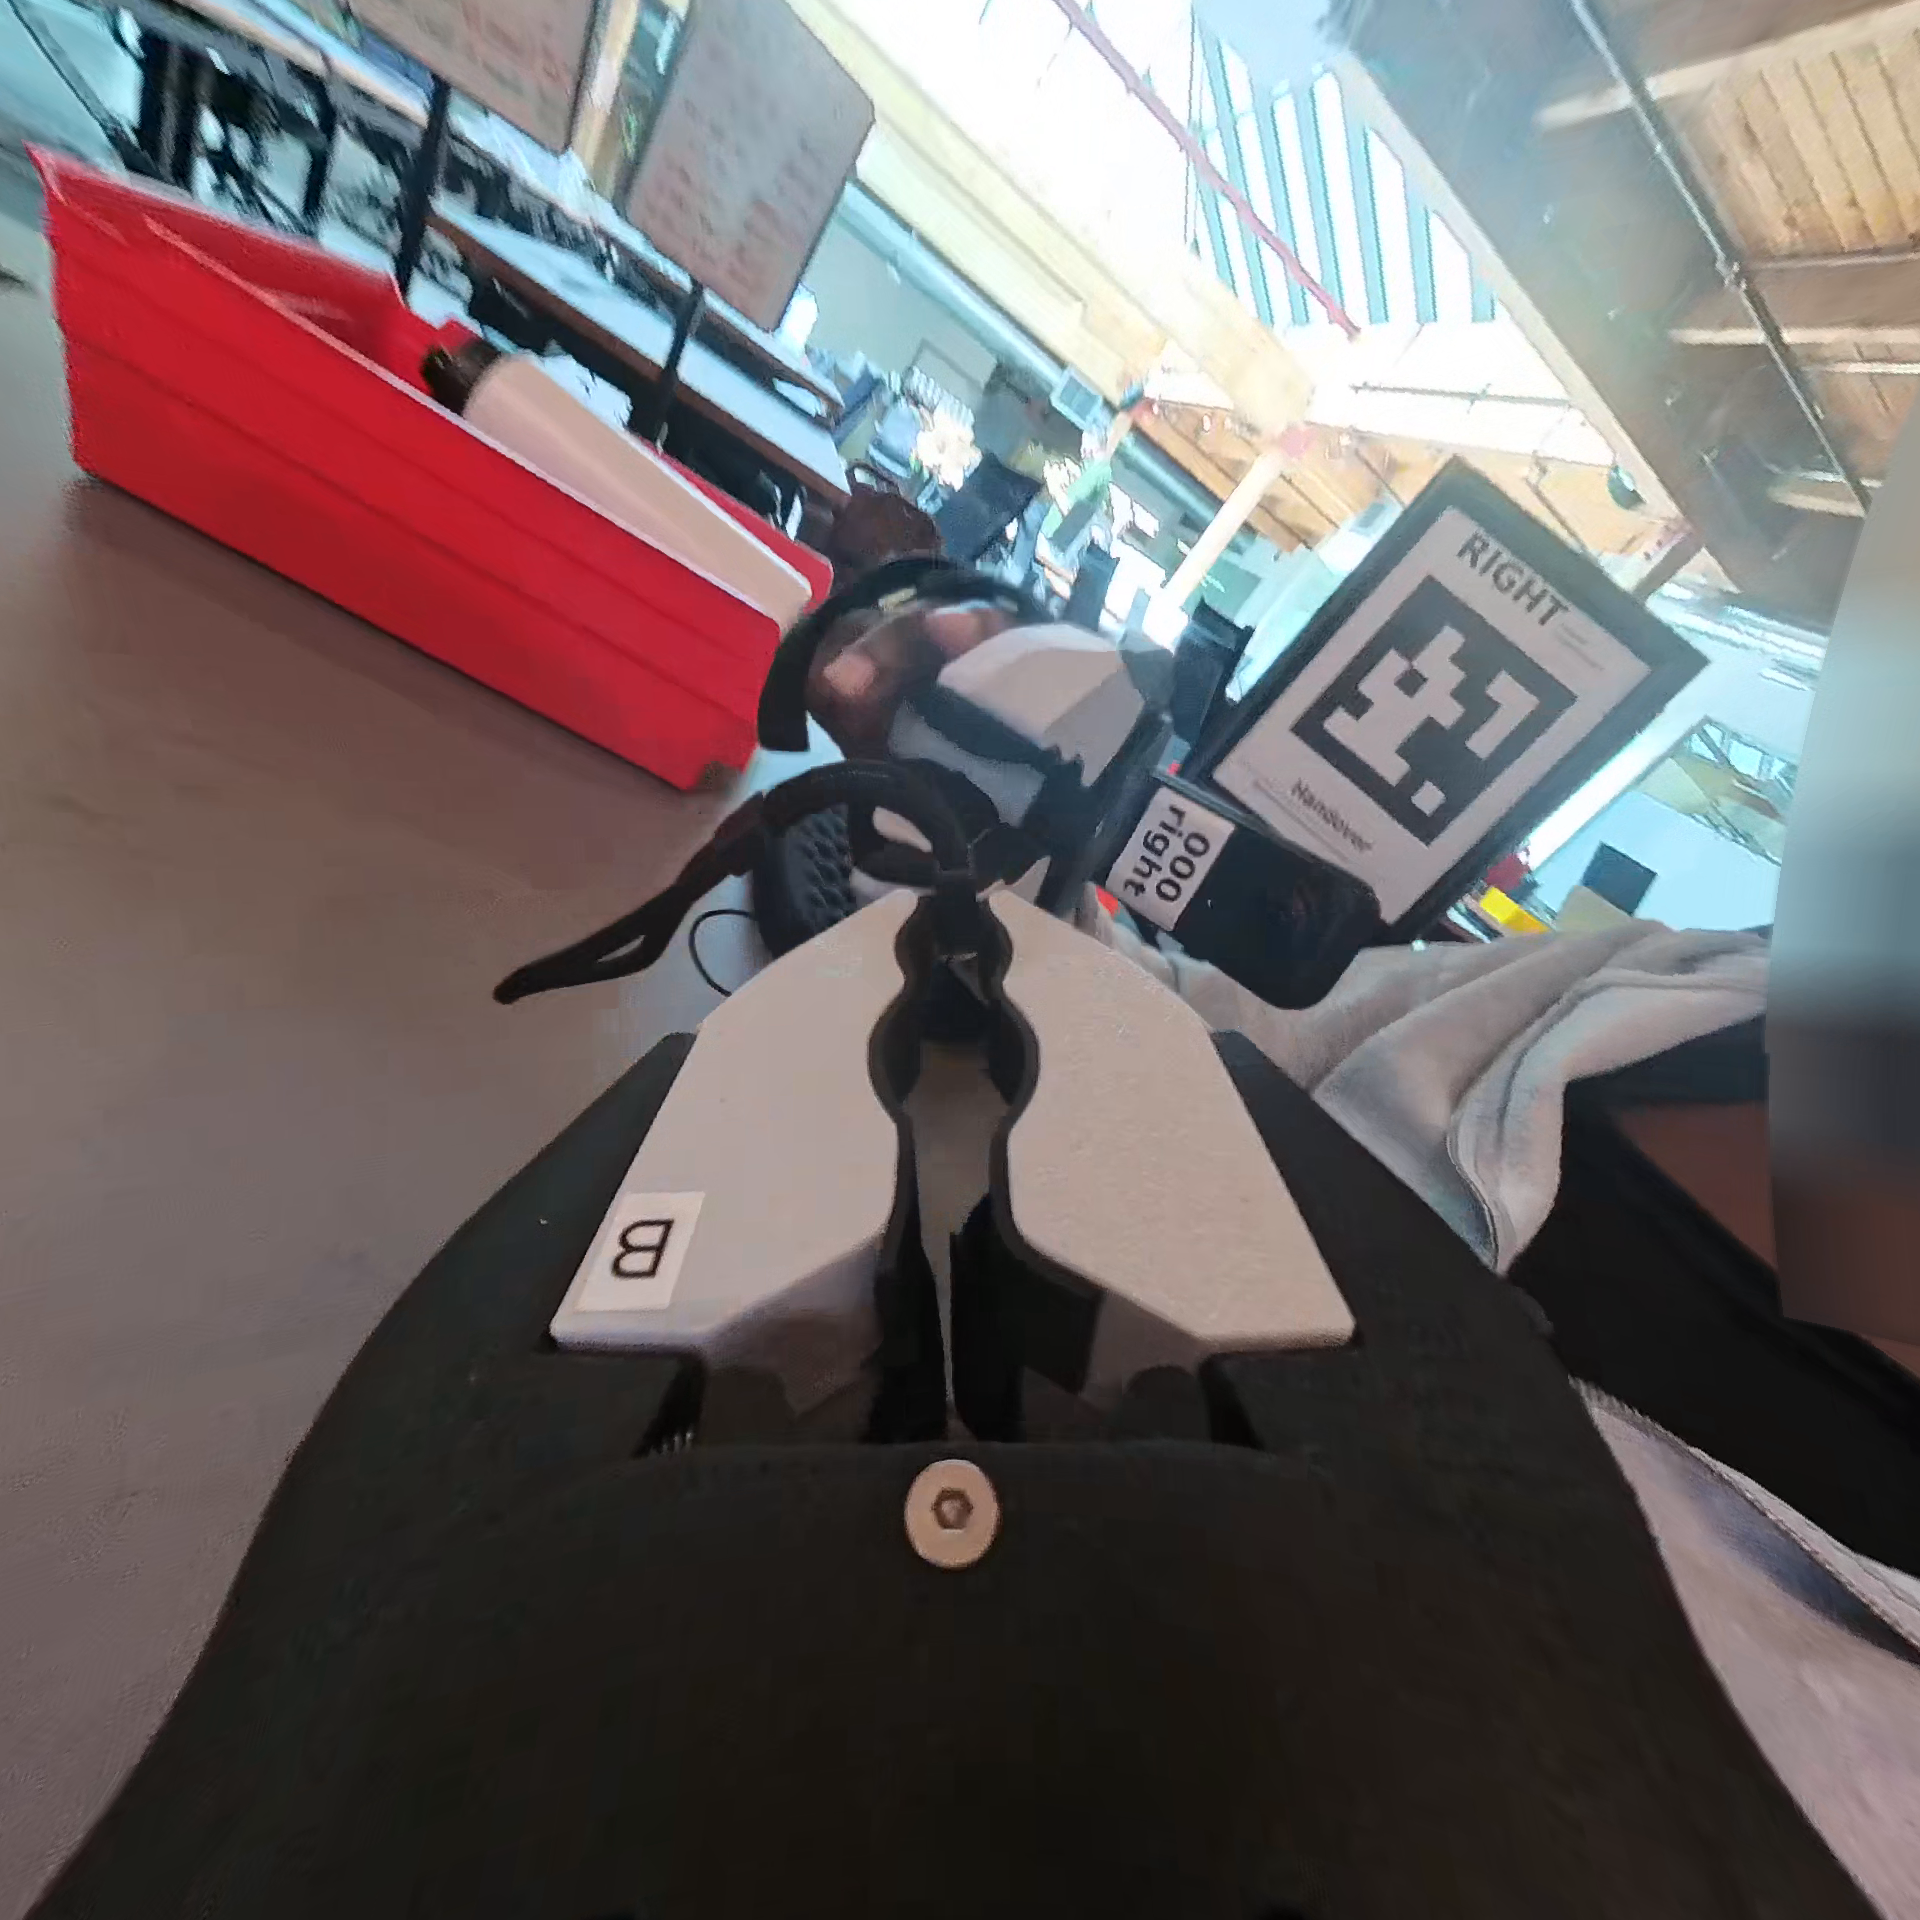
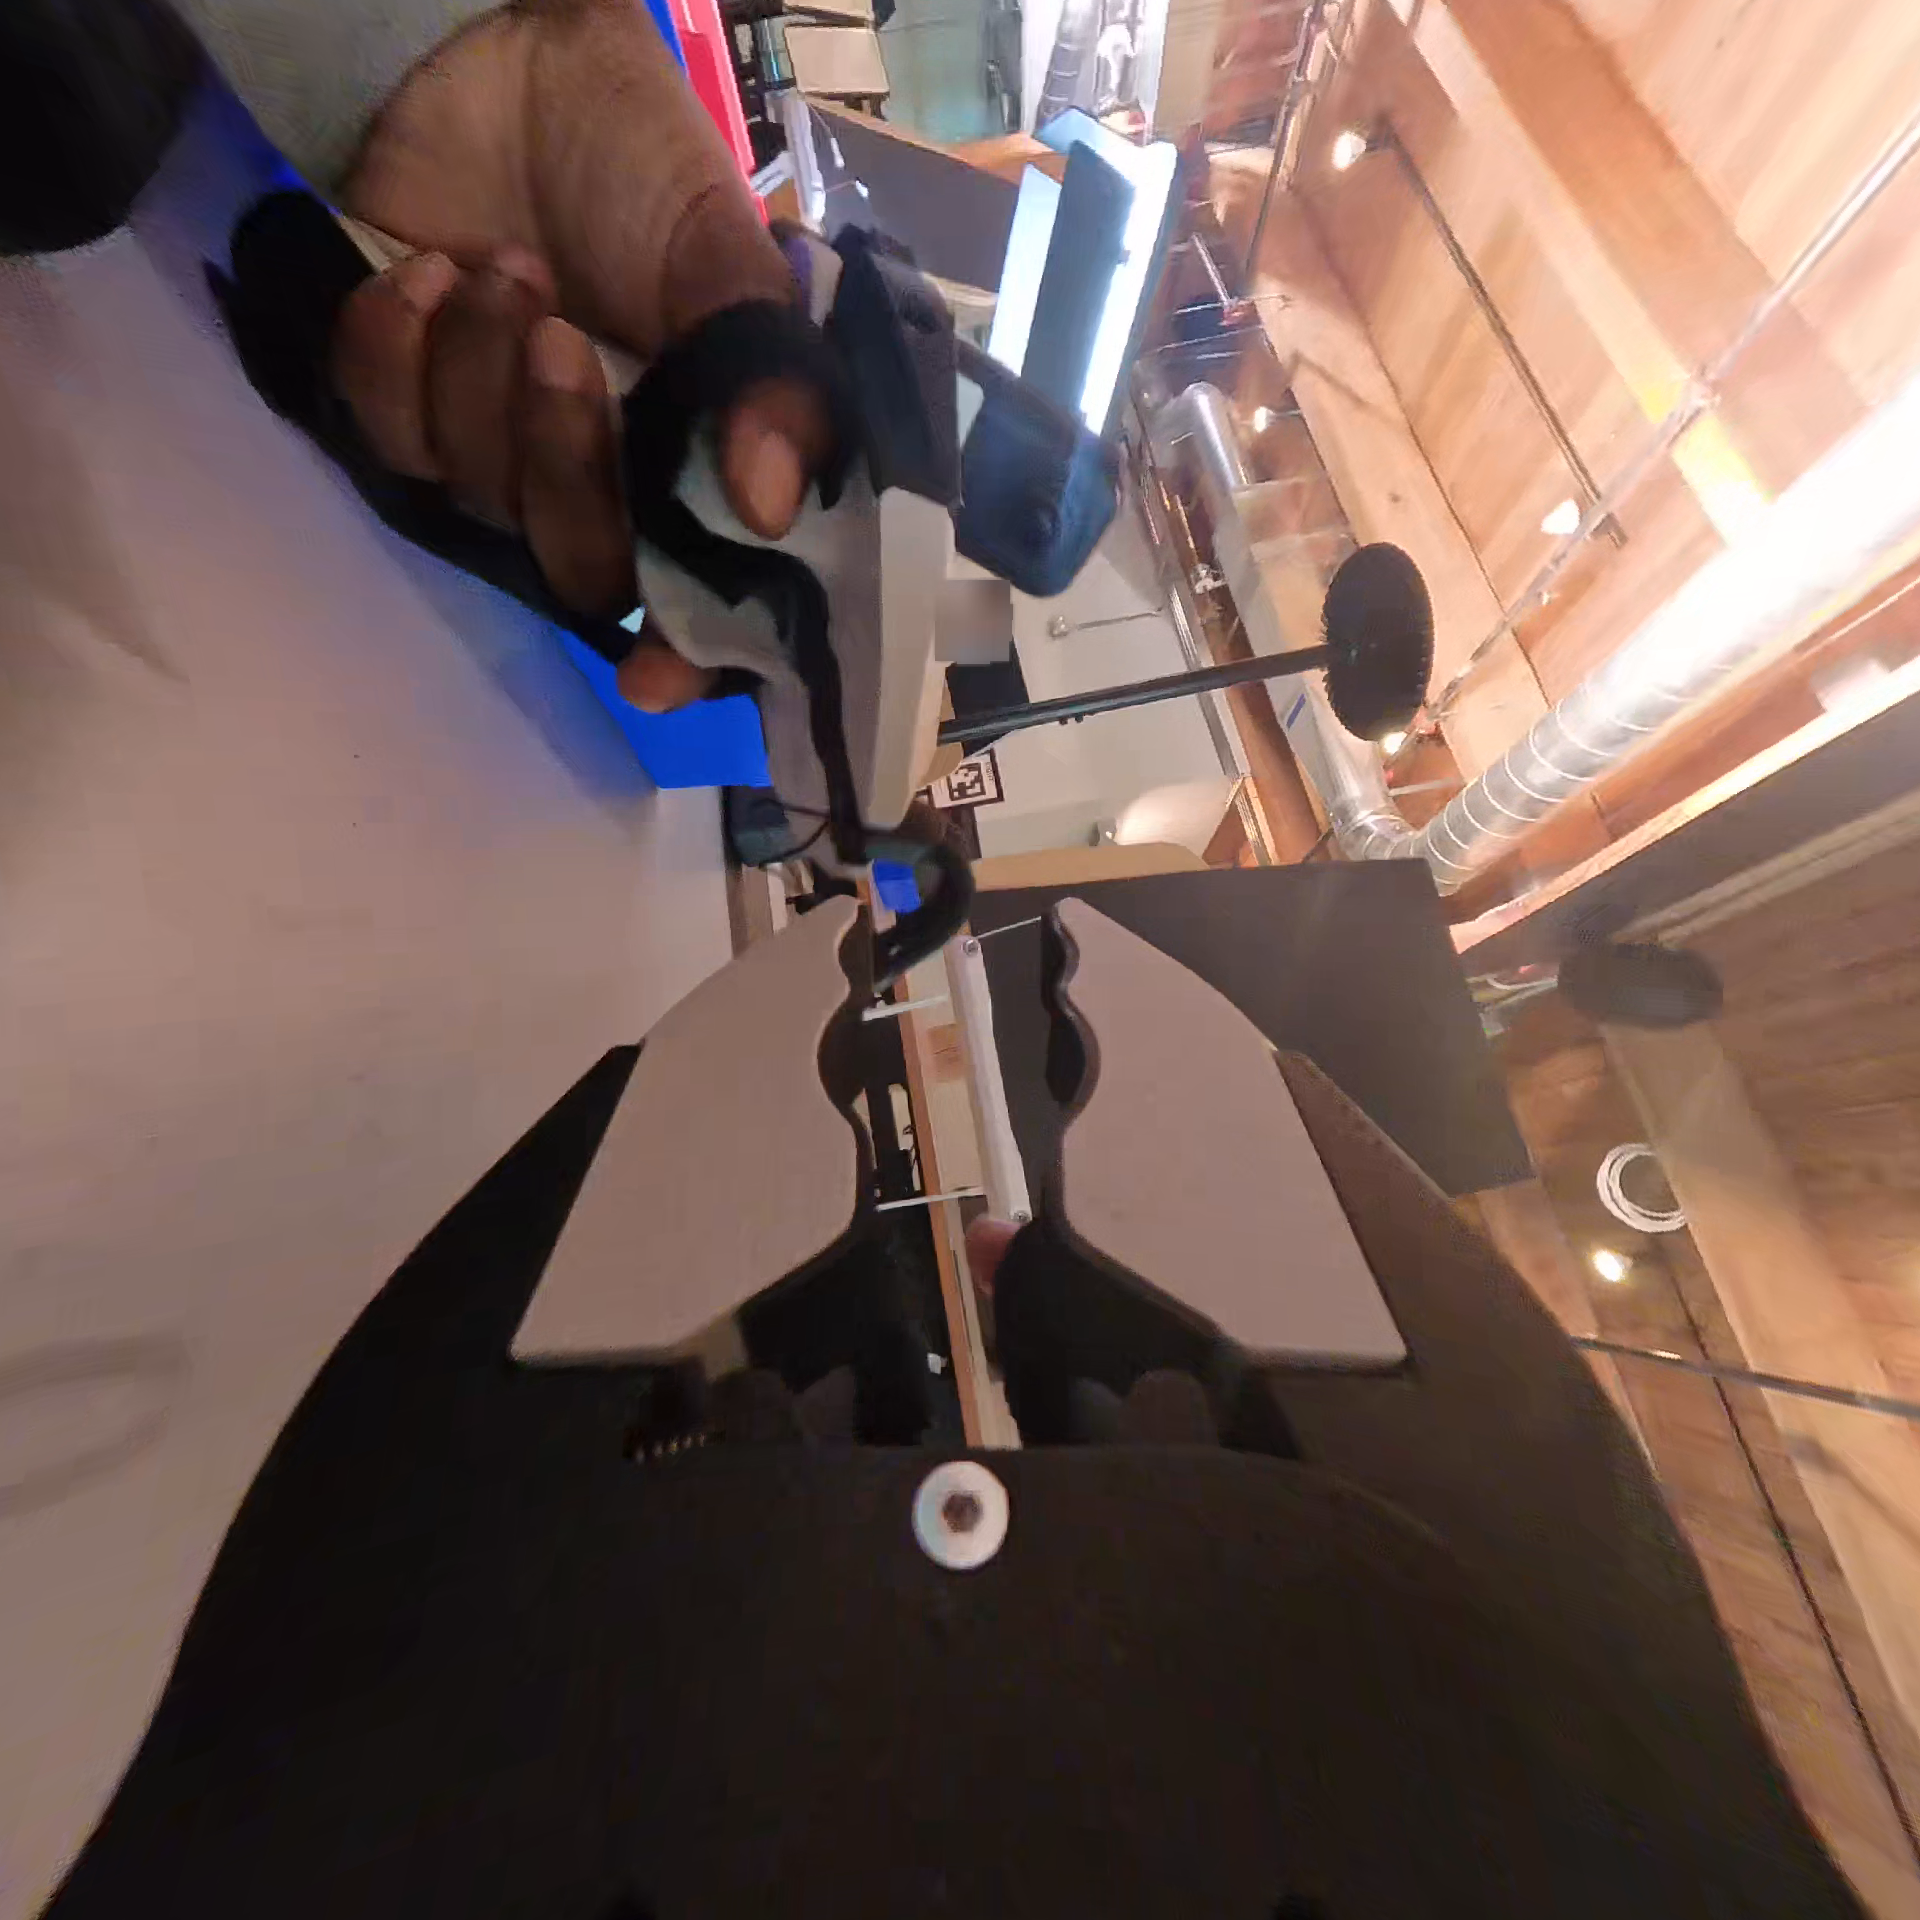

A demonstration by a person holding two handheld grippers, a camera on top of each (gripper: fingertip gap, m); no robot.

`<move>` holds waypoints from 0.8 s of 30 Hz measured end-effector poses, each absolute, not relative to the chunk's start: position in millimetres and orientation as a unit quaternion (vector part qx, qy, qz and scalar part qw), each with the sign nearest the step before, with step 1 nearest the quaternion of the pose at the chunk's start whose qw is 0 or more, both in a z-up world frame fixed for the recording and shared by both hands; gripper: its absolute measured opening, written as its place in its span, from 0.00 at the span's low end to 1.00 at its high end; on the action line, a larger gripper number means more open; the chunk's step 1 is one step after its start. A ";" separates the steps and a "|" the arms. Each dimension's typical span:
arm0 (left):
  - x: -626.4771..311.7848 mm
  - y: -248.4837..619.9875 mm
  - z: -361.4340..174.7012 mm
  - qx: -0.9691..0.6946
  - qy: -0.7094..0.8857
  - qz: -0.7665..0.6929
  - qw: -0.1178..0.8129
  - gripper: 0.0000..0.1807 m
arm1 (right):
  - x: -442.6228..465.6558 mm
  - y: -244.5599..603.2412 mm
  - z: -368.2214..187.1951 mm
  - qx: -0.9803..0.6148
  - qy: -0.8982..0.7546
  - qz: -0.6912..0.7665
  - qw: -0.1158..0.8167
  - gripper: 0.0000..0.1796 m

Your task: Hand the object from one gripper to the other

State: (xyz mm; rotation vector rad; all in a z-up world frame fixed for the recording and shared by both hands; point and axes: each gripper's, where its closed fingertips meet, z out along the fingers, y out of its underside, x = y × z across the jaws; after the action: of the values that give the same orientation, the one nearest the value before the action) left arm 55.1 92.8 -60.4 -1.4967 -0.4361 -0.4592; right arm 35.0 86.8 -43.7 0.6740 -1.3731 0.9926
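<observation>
My left gripper [image 1: 951,920] is shut on a black object with a curved loop [image 1: 883,810] and a thin strap-like arm that trails to the left [image 1: 603,951]. It holds the object just above the dark table [image 1: 260,935]. The right gripper [image 1: 966,727] faces it from beyond, blurred, with its white fingers close to the loop. In the right wrist view my right gripper [image 2: 951,930] is open, and the black loop [image 2: 930,920] sits between its fingertips, nearer the left finger. The left gripper [image 2: 847,831], held by a hand [image 2: 582,312], comes in from above.
A red bin [image 1: 416,499] holding a white bottle [image 1: 540,416] stands at the back left of the table. A black-and-white marker board [image 1: 1455,707] rises behind the right gripper. A grey sleeve [image 1: 1507,1039] lies at the right. A blue bin [image 2: 686,743] sits behind the hand.
</observation>
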 end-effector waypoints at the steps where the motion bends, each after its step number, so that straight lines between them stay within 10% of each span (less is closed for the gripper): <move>1: 58.9 94.8 -64.5 -0.679 -0.190 -0.214 0.676 0.04 | 36.5 83.8 -45.2 0.298 -0.593 0.427 0.615 0.18; 11: 62.7 97.5 -58.1 -0.673 -0.164 -0.204 0.692 0.13 | 31.9 81.8 -53.7 0.286 -0.624 0.433 0.584 0.02; 24: 5.8 60.1 -26.9 -0.567 -0.247 0.021 0.785 0.26 | -60.9 250.4 36.4 -0.207 -0.545 0.637 0.504 0.02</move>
State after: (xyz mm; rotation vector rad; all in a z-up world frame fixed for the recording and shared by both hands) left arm 5.8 60.1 -26.9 -1.2234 -0.5323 0.0450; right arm -60.9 250.4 36.4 -0.4994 -1.3143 1.5387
